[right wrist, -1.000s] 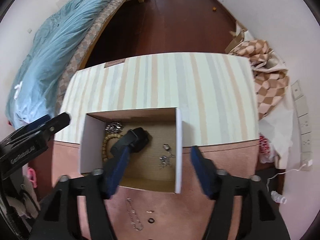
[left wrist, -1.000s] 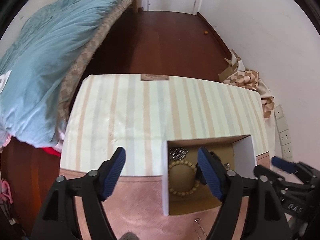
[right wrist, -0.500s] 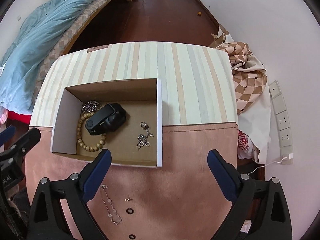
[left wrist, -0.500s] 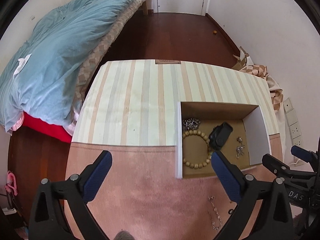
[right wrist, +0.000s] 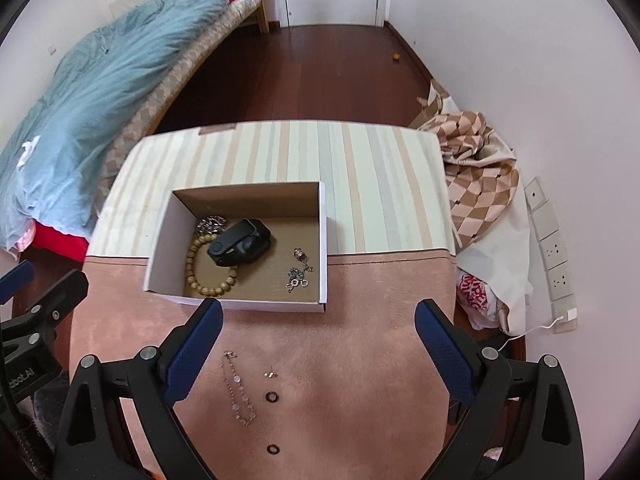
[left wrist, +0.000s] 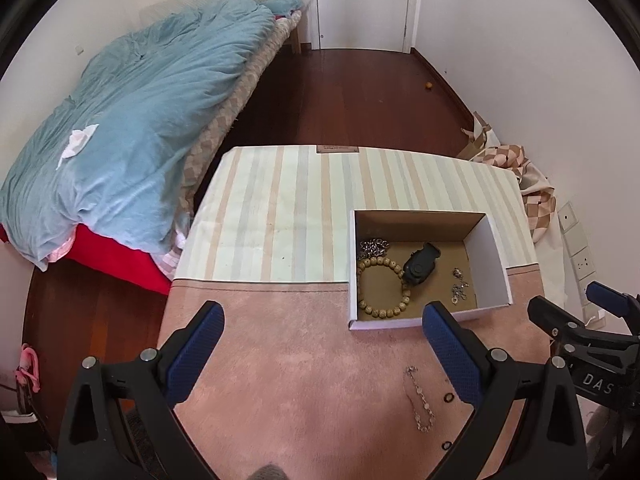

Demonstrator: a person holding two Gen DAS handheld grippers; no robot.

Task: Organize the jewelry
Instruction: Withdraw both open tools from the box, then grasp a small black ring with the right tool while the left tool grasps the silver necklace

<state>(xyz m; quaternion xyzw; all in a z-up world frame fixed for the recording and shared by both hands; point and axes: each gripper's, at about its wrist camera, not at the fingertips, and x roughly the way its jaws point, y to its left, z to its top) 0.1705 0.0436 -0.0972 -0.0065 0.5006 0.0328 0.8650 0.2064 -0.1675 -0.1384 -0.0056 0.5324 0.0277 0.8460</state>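
- Two grippers are hovering above the pink mat, and both are standing released, wide apart and grasping nothing: the left gripper and the right gripper.
- Sitting at centre left of the right view, the cardboard box is already holding a bead bracelet, a black band and small silver pieces.
- Lying low and left of centre, near the right gripper's left finger, the chain bracelet is probably the next pick.
- Its long axis is running from upper left to lower right, clasp end pointing toward the box.
- Closing across the chain's middle, not along it, is looking wisest.
- Further right, a stud and two dark rings are waiting.
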